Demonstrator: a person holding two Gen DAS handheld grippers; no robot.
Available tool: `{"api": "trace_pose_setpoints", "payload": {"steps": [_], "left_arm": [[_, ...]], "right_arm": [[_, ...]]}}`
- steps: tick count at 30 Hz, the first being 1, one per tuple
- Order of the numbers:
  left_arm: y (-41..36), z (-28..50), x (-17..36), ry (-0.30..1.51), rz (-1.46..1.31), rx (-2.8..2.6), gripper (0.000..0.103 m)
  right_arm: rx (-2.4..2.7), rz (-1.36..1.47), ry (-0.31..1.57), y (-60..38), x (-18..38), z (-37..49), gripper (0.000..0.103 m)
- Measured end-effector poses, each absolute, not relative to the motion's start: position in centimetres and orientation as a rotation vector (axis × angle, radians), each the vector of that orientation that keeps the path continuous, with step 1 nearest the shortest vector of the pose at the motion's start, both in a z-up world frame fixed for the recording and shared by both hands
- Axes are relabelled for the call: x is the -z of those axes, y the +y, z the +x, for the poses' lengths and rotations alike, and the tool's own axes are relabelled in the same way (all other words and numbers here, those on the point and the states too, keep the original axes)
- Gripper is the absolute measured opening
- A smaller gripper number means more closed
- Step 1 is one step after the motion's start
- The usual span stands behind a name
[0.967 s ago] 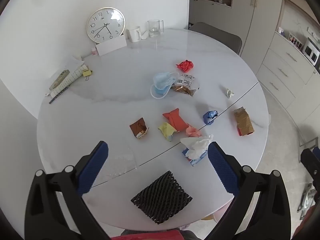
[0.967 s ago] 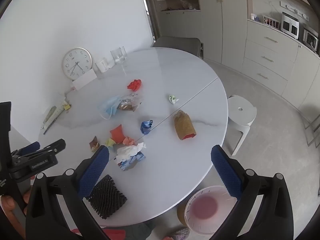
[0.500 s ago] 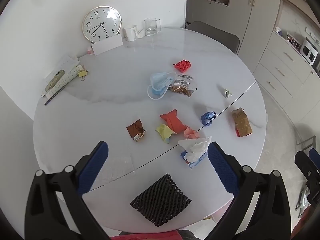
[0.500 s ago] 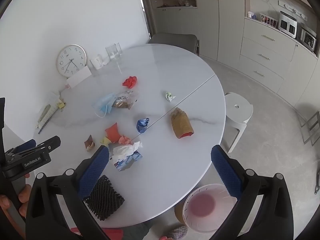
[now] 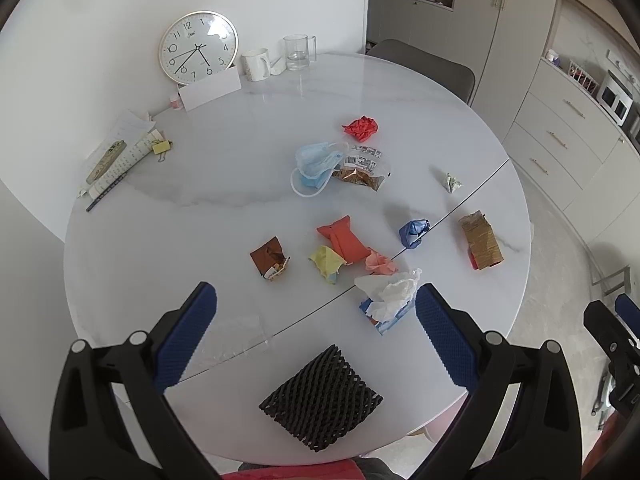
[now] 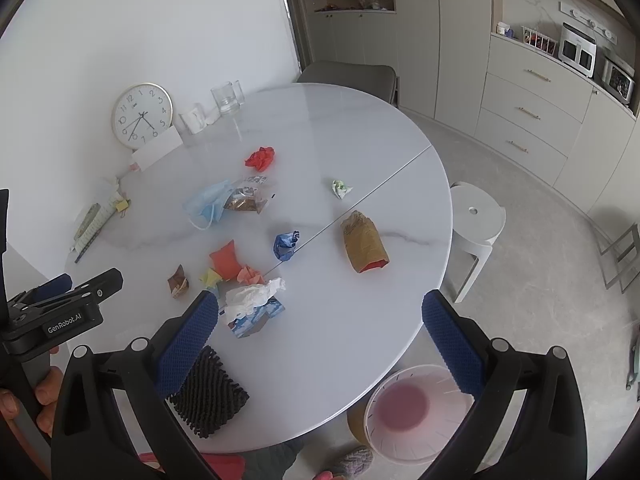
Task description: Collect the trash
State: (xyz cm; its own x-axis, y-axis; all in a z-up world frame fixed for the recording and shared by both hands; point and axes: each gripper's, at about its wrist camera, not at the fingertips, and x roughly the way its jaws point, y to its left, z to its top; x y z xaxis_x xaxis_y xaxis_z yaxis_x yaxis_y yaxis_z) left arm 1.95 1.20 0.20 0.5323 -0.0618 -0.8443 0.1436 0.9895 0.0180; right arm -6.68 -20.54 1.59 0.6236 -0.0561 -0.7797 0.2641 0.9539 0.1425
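Note:
Trash lies scattered on the round white table (image 5: 240, 168): a black foam net (image 5: 320, 408), a white tissue on a blue pack (image 5: 388, 296), an orange packet (image 5: 344, 238), a blue wrapper ball (image 5: 414, 233), a brown bag (image 5: 480, 245), a face mask (image 5: 316, 162), a red crumpled paper (image 5: 361, 128). My left gripper (image 5: 316, 332) is open and empty, high above the table's near edge. My right gripper (image 6: 320, 336) is open and empty, above the near right edge. A white bin (image 6: 416, 412) with a pink bottom stands on the floor below it.
A clock (image 5: 198, 47), a mug (image 5: 256, 64) and a glass (image 5: 298, 52) stand at the back by the wall. Papers and a pen (image 5: 116, 160) lie at the left. A white stool (image 6: 476, 220) and a chair (image 6: 348, 74) stand by the table.
Both grippers have risen and drawn back a little, so the table looks smaller and lower in both views. Nothing on the table has moved.

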Motion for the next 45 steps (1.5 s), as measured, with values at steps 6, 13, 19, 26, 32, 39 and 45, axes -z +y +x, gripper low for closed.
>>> {"api": "trace_pose_setpoints", "payload": {"steps": [6,13,19,26,32,39,45], "left_arm": [[0.9,1.3,0.1,1.000,0.096,0.123,0.095],[1.0,1.4,0.0,0.999,0.088,0.124,0.095],[1.2,1.3,0.1,1.004,0.083,0.129,0.095],[1.4,1.2,0.1,1.001,0.091,0.128,0.095],[1.6,1.2,0.0,1.001,0.091,0.126,0.095],[1.7,1.0,0.1,1.003,0.090,0.121,0.095],[1.8,0.8,0.1,1.001,0.091,0.122,0.095]], "right_arm": [[0.188,0.257,0.883,-20.3,-1.5,-6.7,0.101],[0.185,0.257,0.886,-20.3,-1.7,-6.6,0.101],[0.192,0.254,0.889,-20.2,-1.6,-6.8,0.101],[0.194,0.252,0.888,-20.0,-1.6,-7.0,0.101],[0.195,0.249,0.888,-19.9,-1.6,-7.4,0.101],[0.195,0.250,0.889,-19.8,-1.7,-7.5,0.101],[0.192,0.253,0.895,-19.8,-1.8,-7.6,0.101]]}}
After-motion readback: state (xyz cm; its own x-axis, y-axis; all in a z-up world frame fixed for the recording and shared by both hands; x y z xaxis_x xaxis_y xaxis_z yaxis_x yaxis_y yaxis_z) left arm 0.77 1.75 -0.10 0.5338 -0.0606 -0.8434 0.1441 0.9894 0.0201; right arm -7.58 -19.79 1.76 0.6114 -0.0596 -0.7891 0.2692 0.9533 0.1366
